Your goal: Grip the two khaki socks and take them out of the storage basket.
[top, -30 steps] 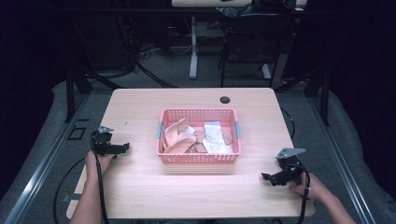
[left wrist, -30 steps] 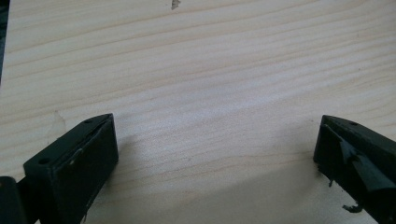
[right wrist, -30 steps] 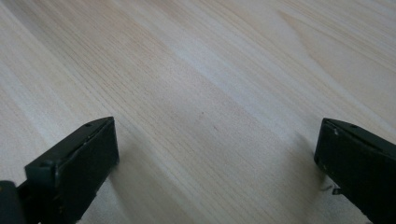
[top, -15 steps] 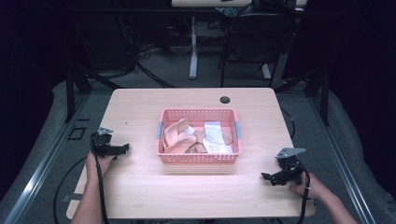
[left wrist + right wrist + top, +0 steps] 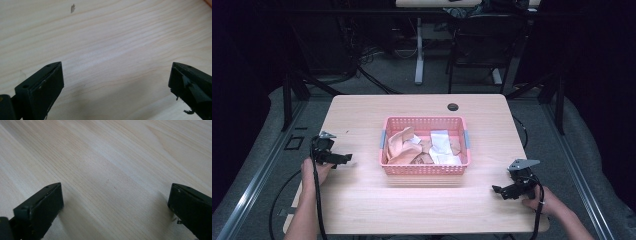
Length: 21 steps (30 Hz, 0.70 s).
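Basket of crumpled cloths sits between both grippers, well apart; left gripper and right gripper rest released on worktop, likely staged to reach in.

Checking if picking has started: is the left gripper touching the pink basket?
Apart. The high view shows bare table between the left gripper and the pink basket.

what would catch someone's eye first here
The pink basket at the middle of the wooden table, piled with tan and white pieces. Then the two black claws flanking it: the left claw and the right claw, both open over bare wood.
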Tool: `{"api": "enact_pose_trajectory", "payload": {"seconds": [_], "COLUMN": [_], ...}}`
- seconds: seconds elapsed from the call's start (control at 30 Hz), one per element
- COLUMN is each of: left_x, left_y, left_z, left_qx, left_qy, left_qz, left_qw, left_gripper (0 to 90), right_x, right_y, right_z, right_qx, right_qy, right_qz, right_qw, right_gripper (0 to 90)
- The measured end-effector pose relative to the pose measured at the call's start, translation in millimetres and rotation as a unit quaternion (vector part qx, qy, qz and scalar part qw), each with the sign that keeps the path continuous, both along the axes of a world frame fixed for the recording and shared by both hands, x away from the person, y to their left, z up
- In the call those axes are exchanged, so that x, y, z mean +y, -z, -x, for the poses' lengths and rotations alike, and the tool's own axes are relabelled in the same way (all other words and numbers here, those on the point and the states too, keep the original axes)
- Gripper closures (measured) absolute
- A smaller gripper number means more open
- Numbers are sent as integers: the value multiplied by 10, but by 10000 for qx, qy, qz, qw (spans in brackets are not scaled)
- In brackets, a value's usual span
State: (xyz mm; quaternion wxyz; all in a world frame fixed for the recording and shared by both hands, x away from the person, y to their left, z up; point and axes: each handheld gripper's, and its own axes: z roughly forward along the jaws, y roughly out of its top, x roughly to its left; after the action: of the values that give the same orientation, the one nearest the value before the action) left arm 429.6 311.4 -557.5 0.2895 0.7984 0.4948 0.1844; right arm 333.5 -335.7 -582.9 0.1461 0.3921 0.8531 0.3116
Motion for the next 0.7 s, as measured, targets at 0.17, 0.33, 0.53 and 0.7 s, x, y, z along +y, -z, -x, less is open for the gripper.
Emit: {"api": "enact_pose_trajectory", "payload": {"seconds": [0.17, 0.33, 0.53, 0.7], "left_x": [-55, -53, -175, -381], "left_y": [-178, -505, -719, -878], "left_z": [60, 145, 194, 226], "left_qx": [-157, -558, -610, -550], "left_qy": [214, 311, 619, 889], "left_qz": [-161, 167, 184, 55], "left_qw": [9995, 9978, 9960, 9945], "left_gripper": [0, 2, 1, 1], "right_x": [1, 0, 0, 0], "right_y": [1, 2, 2, 2], "right_z": [2, 1, 1, 1], "right_qx": [-9, -8, -9, -8], "right_qy": [9, 4, 1, 2], "right_qz": [-3, -7, -2, -9], "right_qw": [10000, 10000, 10000, 10000], "right_gripper": [0, 0, 0, 0]}}
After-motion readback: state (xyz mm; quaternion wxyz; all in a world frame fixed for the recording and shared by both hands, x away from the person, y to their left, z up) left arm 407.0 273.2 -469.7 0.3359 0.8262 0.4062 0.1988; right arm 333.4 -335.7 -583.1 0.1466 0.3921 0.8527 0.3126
